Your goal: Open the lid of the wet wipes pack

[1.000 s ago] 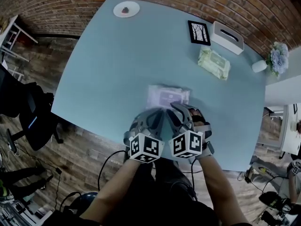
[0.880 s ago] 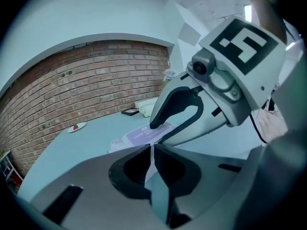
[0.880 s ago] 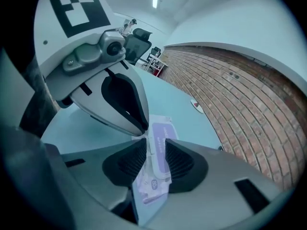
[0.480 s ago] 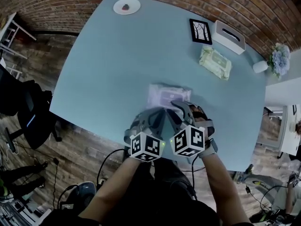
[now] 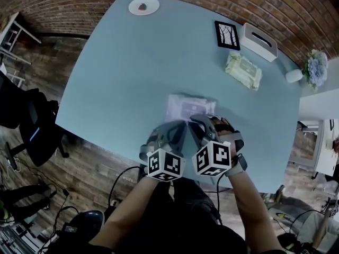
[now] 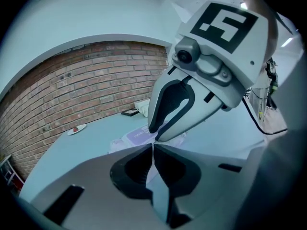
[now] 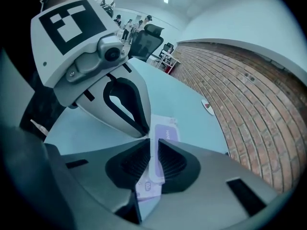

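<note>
A purple wet wipes pack (image 5: 190, 106) lies flat on the blue table (image 5: 122, 73), and its lid looks shut. Both grippers hover side by side at its near edge. My left gripper (image 5: 180, 125) is shut with nothing in it, its tips (image 6: 153, 145) meeting just short of the pack (image 6: 136, 135). My right gripper (image 5: 197, 118) points steeply down over the near edge. Its jaws have just been closing and stand a narrow gap apart (image 7: 154, 143). The pack (image 7: 165, 131) shows through that gap. Whether the pads touch it I cannot tell.
At the far right of the table are a green wipes pack (image 5: 242, 70), a white tissue box (image 5: 258, 40) and a small framed picture (image 5: 226, 35). A plate (image 5: 143, 5) sits at the far edge, flowers (image 5: 313, 67) at the right corner. An office chair (image 5: 32, 126) stands left.
Both hands stay at the pack's near edge. The right gripper's marker cube has tilted slightly. The pack has not moved.
</note>
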Demonstrator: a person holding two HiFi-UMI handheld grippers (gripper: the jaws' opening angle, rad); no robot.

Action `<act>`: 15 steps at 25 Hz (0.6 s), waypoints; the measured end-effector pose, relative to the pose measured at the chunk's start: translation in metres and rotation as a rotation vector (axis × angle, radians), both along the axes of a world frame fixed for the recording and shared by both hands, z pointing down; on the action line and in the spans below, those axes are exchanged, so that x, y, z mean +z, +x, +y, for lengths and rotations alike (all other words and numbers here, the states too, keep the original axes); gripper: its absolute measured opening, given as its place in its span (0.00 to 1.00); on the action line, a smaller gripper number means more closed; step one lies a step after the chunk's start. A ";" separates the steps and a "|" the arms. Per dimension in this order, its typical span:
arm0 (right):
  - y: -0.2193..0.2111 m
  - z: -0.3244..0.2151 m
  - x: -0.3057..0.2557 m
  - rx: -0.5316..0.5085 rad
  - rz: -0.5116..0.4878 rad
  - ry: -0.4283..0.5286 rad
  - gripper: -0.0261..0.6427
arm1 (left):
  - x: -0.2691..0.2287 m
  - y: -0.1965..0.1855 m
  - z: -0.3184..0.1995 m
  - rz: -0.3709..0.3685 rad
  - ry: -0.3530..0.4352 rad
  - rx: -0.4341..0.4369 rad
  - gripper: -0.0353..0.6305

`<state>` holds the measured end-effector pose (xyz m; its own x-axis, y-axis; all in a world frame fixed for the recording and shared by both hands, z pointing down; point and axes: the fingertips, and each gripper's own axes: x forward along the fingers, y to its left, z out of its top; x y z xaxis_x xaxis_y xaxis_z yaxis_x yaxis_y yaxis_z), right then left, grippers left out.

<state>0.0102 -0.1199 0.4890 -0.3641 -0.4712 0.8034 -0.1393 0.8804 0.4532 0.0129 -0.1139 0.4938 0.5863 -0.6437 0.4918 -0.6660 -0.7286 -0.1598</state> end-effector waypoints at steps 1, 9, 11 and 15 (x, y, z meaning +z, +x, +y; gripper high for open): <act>0.000 0.000 0.000 0.002 -0.005 -0.006 0.14 | 0.000 0.000 0.000 0.001 0.000 -0.002 0.07; 0.001 0.000 -0.002 0.001 -0.007 0.001 0.12 | 0.000 0.000 -0.002 0.010 0.000 -0.016 0.07; 0.001 0.000 -0.002 0.006 -0.006 0.015 0.11 | 0.001 0.001 -0.003 0.017 -0.002 -0.019 0.07; 0.000 0.000 -0.007 0.029 -0.023 0.029 0.11 | 0.001 0.000 -0.002 0.017 -0.006 -0.014 0.07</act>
<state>0.0101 -0.1196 0.4821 -0.3680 -0.5049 0.7808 -0.1748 0.8623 0.4752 0.0126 -0.1154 0.4945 0.5855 -0.6494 0.4852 -0.6790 -0.7198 -0.1441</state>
